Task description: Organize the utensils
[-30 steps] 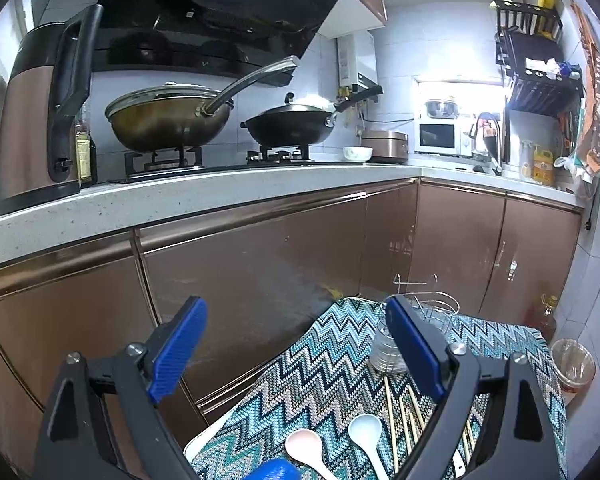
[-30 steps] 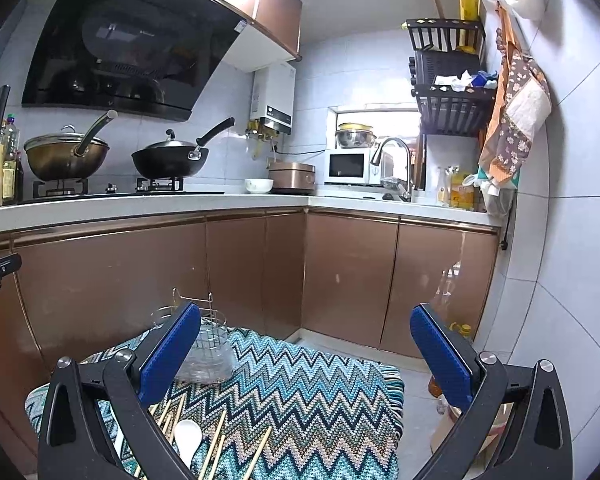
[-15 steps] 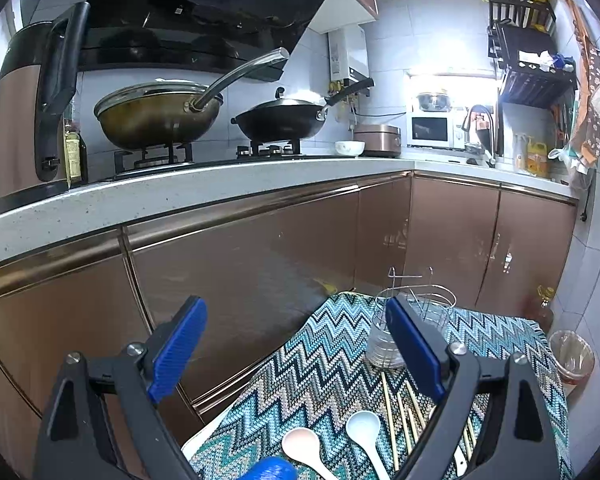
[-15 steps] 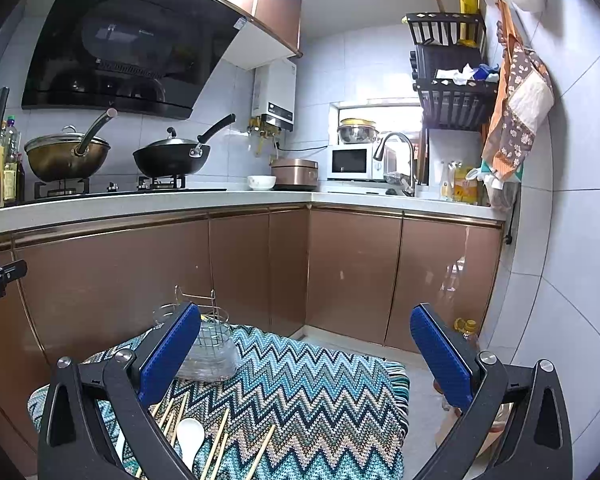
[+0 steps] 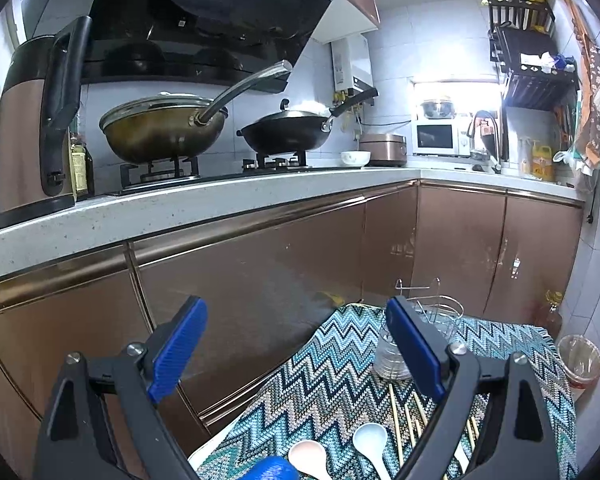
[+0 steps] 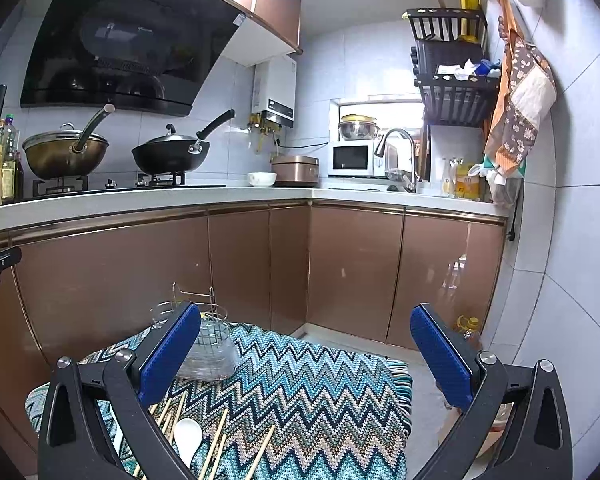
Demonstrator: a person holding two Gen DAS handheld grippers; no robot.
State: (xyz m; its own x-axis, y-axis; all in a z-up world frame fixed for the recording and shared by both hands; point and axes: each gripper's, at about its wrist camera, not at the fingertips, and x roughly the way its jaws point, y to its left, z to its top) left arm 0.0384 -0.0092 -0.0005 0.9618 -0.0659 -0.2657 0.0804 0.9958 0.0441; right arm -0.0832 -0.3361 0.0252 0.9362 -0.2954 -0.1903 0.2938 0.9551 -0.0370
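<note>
A low table under a zigzag cloth (image 5: 332,392) (image 6: 300,392) holds the utensils. A wire and clear-plastic utensil holder (image 5: 432,328) (image 6: 210,344) stands at its far edge. A pale blue spoon (image 5: 370,438) and a pink spoon (image 5: 308,456) lie near the front, beside several wooden chopsticks (image 5: 396,420). In the right wrist view a white spoon (image 6: 188,438) and chopsticks (image 6: 220,436) lie on the cloth. My left gripper (image 5: 296,348) is open and empty above the table's left edge. My right gripper (image 6: 306,354) is open and empty above the cloth.
Brown cabinet fronts (image 5: 260,280) stand close behind the table, under a counter with two woks (image 5: 160,132). A bin with a plastic liner (image 5: 580,360) and an oil bottle (image 5: 548,316) stand on the floor to the right. A blue object (image 5: 268,470) shows at the bottom edge.
Both grippers have stayed open. The left wrist view has shifted slightly, with the counter and woks sitting a little lower in the frame. The utensils have not moved.
</note>
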